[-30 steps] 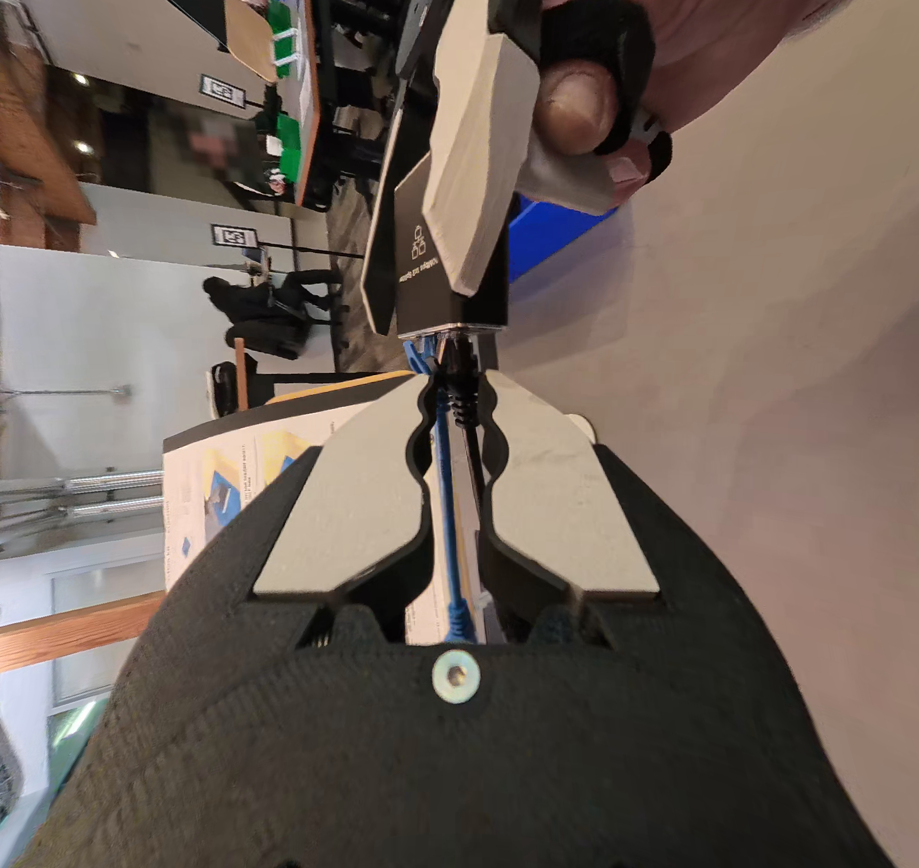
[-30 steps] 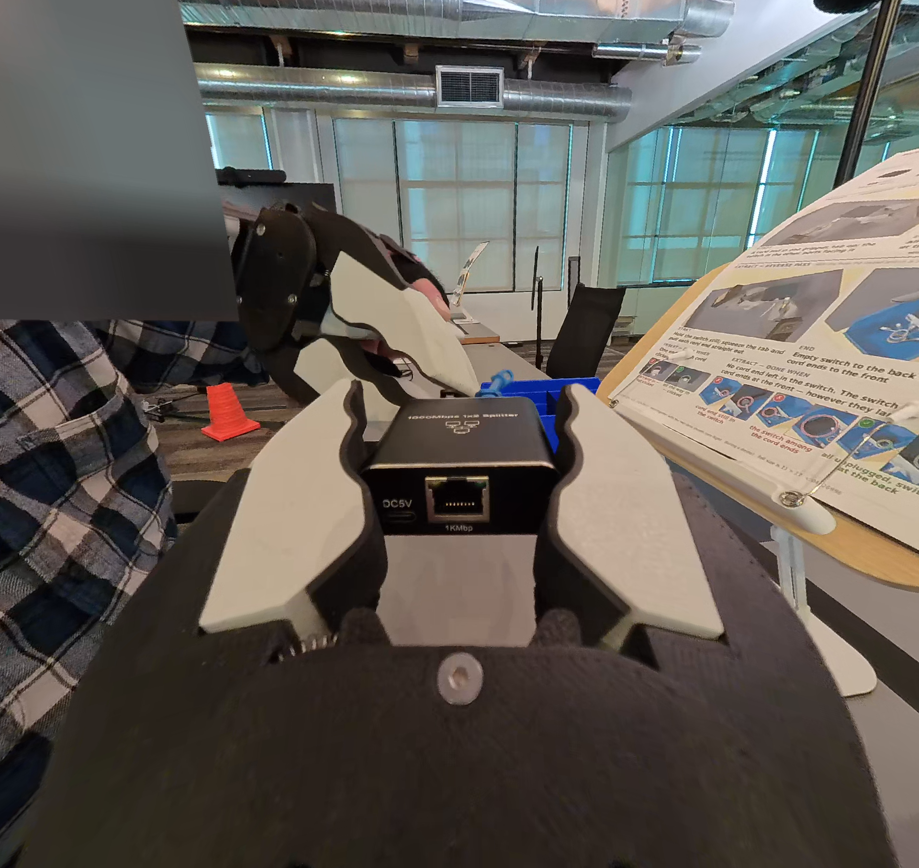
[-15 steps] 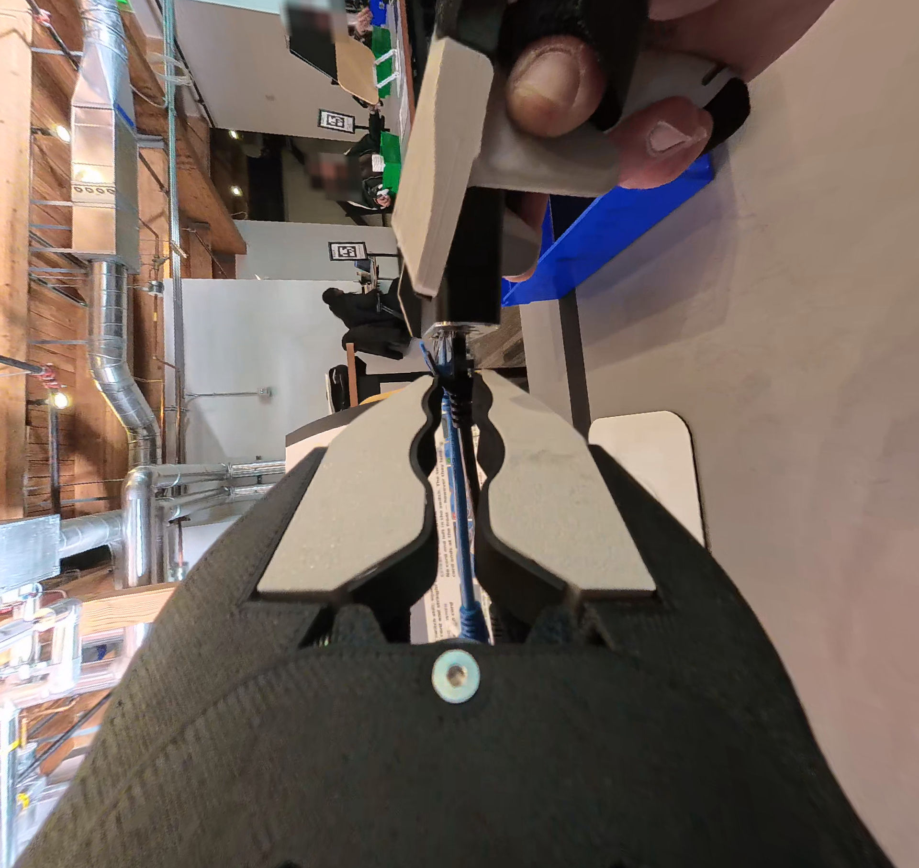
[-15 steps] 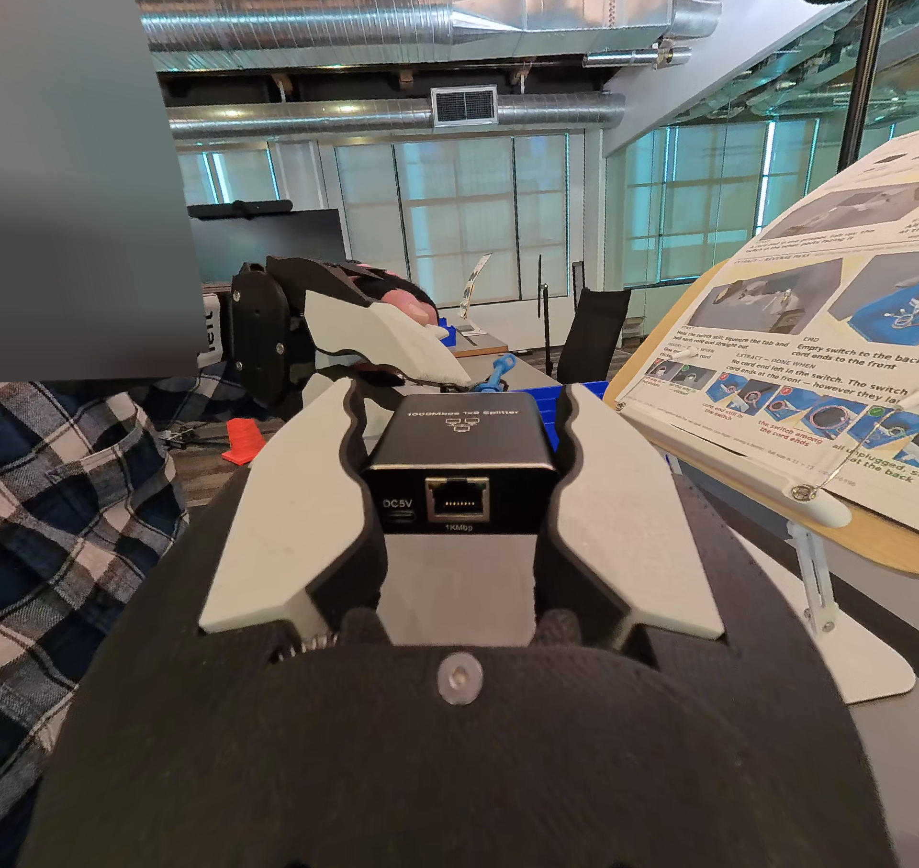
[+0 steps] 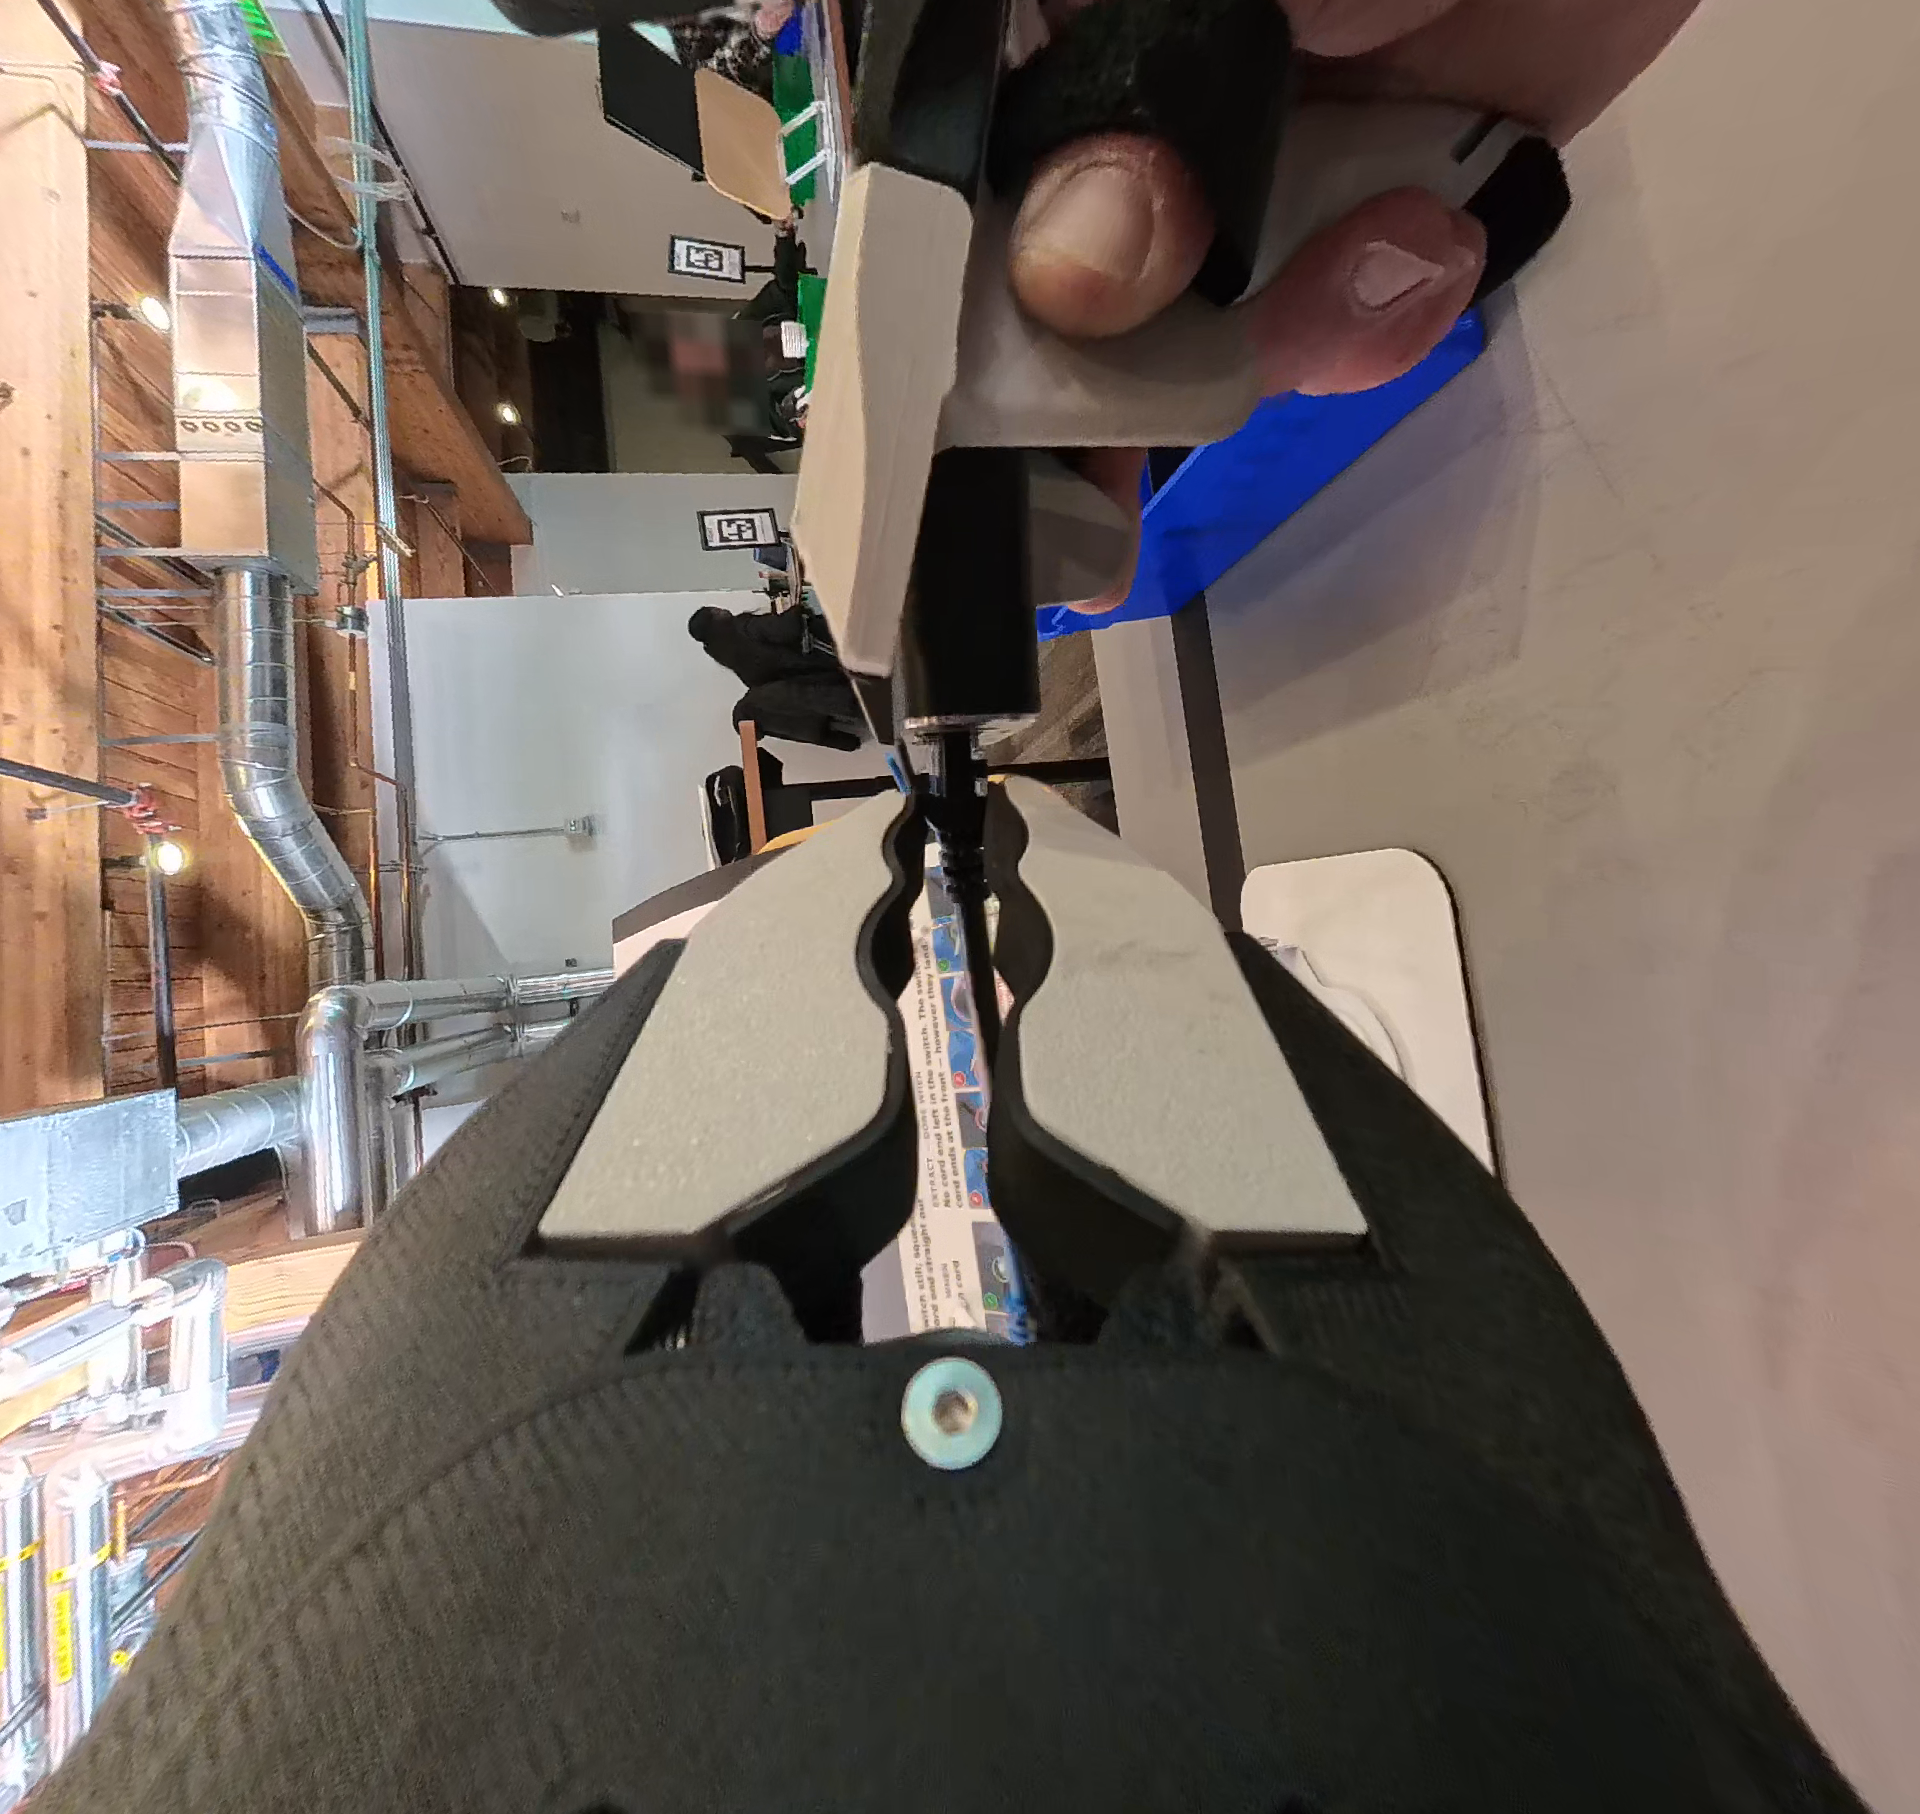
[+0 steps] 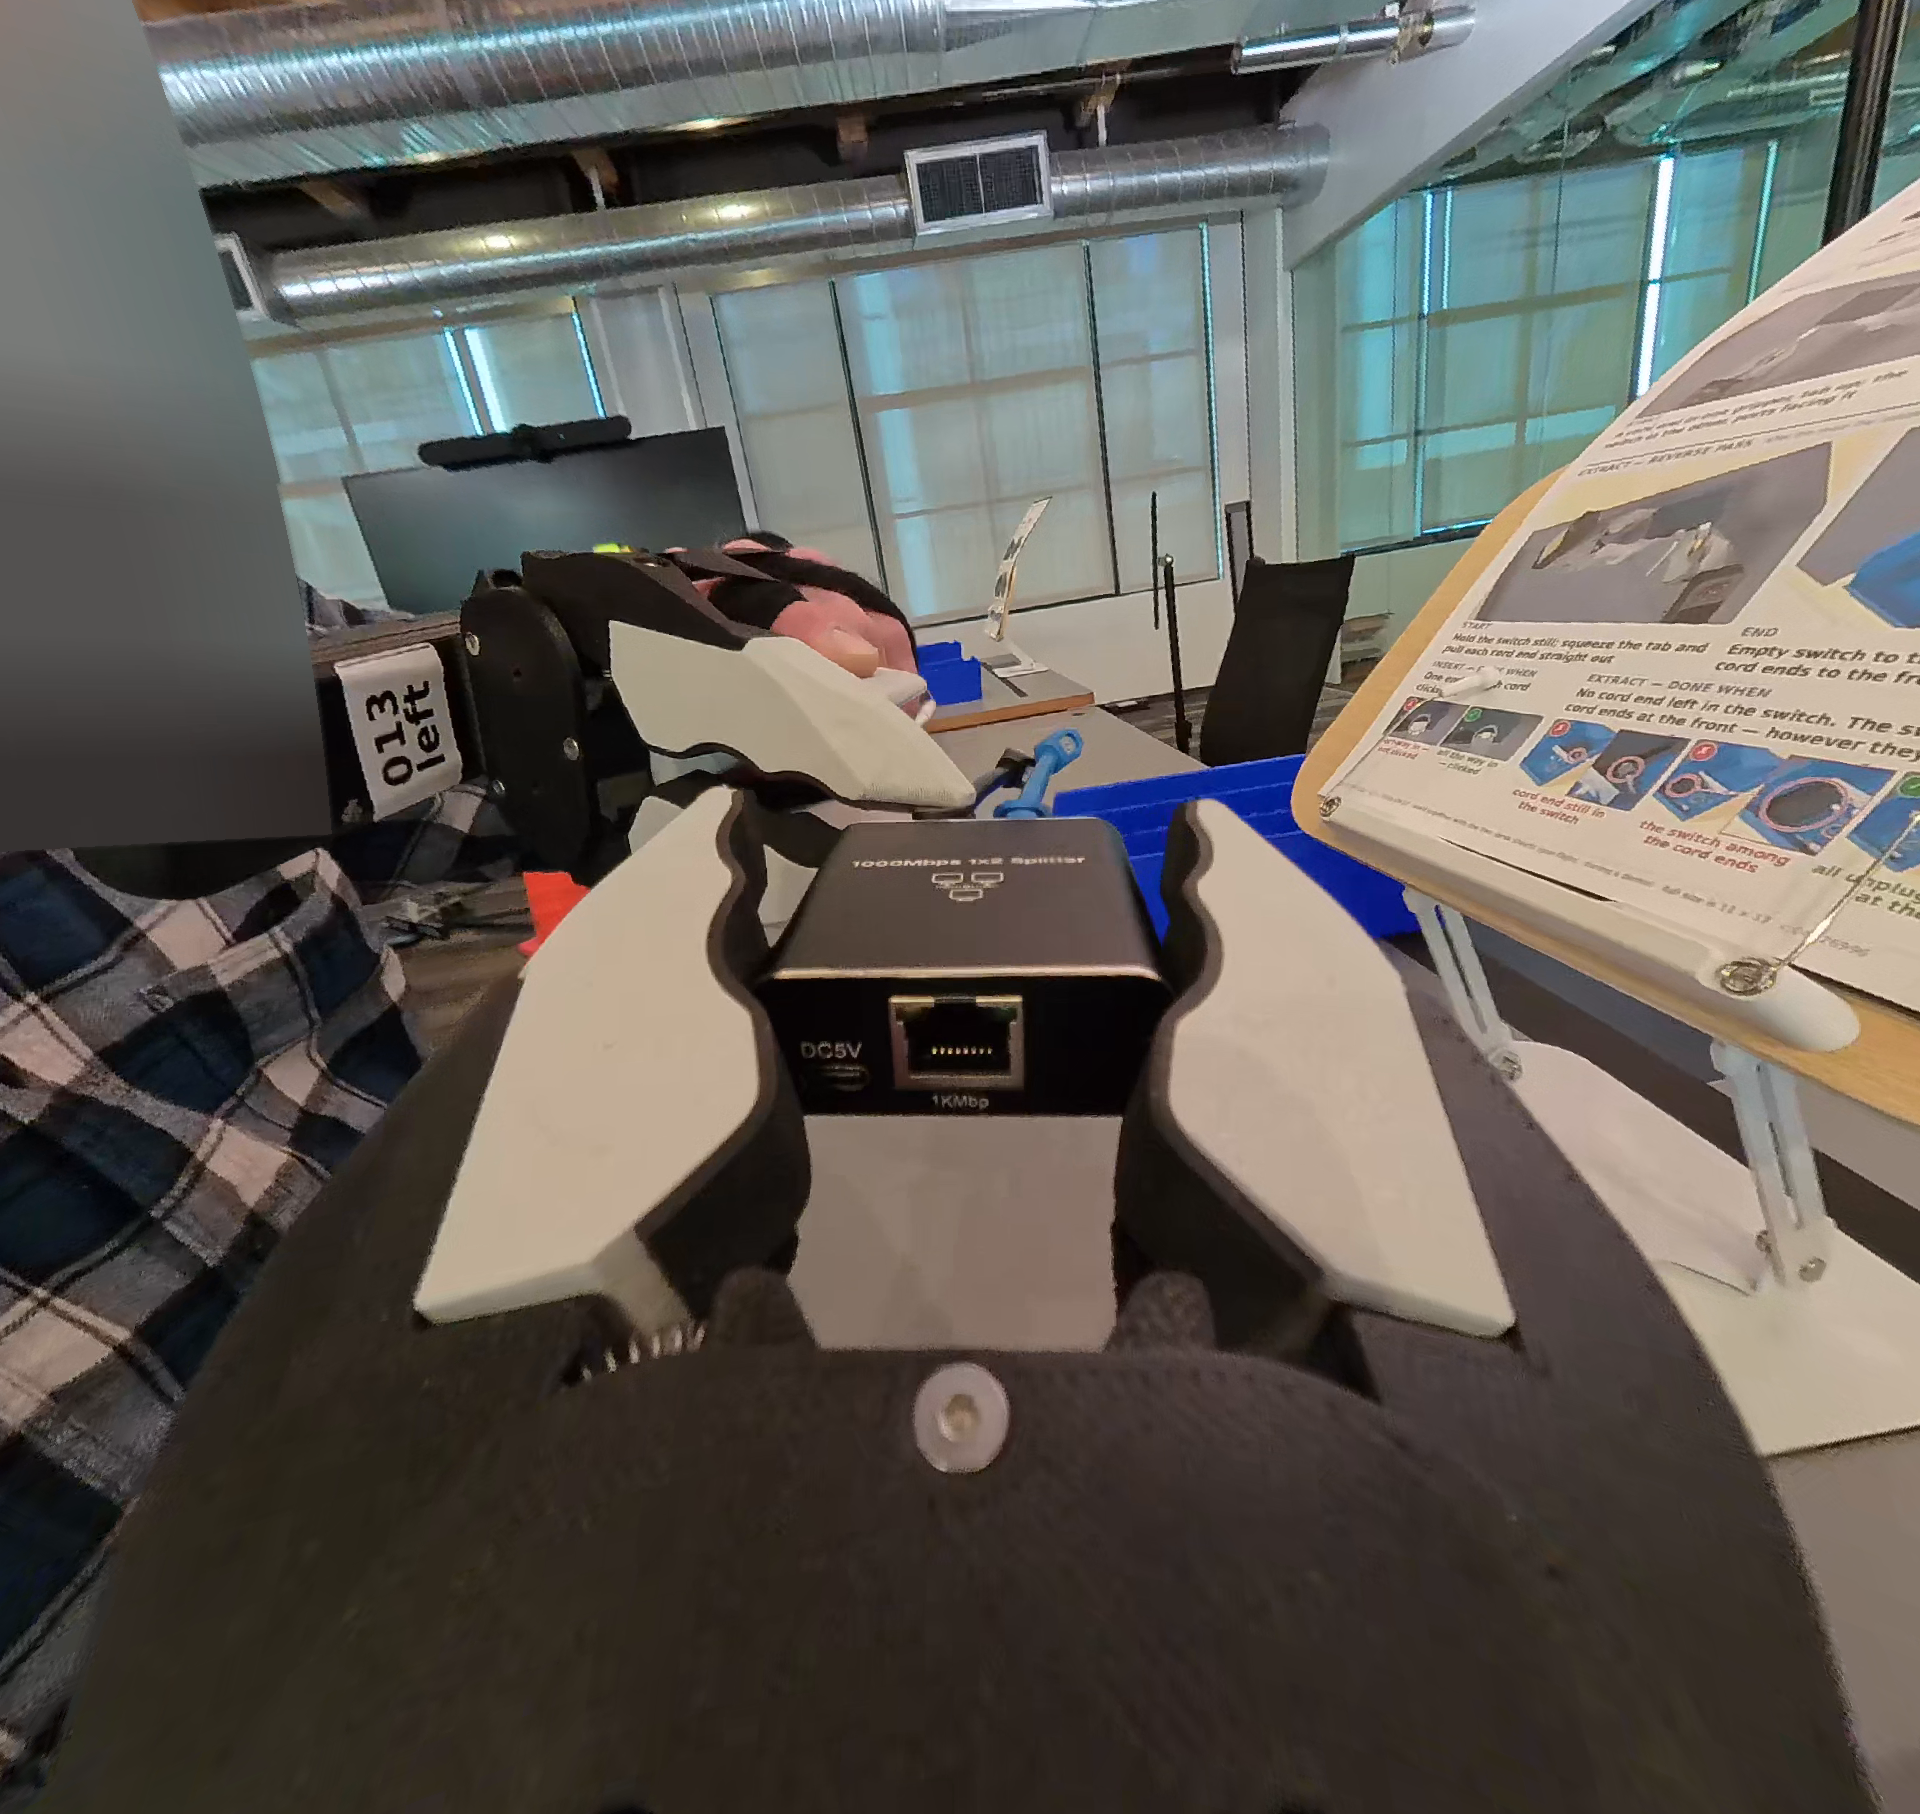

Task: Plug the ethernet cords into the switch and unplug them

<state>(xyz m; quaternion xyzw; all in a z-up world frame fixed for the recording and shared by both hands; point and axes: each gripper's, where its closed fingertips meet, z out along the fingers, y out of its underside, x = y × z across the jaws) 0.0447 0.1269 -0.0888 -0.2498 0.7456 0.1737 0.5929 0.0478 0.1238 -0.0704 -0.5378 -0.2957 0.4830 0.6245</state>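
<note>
My right gripper (image 6: 956,829) is shut on a small black switch (image 6: 966,917) and holds it in the air, with an empty port facing the camera. My left gripper (image 5: 958,814) is shut on the ribbed boot of a black ethernet cord (image 5: 961,855), right at the switch's (image 5: 971,621) far end. In the right wrist view the left gripper (image 6: 925,788) reaches the back of the switch from the left. A blue cord end (image 6: 1042,777) sticks up beside it there. Whether the plugs are fully seated is hidden.
A blue bin (image 6: 1236,829) stands on the grey table (image 5: 1662,829) behind the switch. An instruction board (image 6: 1662,725) on a white stand (image 5: 1351,954) is at the right. A person's plaid sleeve (image 6: 156,1089) is at the left. A hand (image 5: 1143,237) grips the right gripper.
Both grippers have tilted and turned together, so the background has shifted. The left gripper stays shut at the switch's far end. The black cord now fills the gap where the blue cord showed.
</note>
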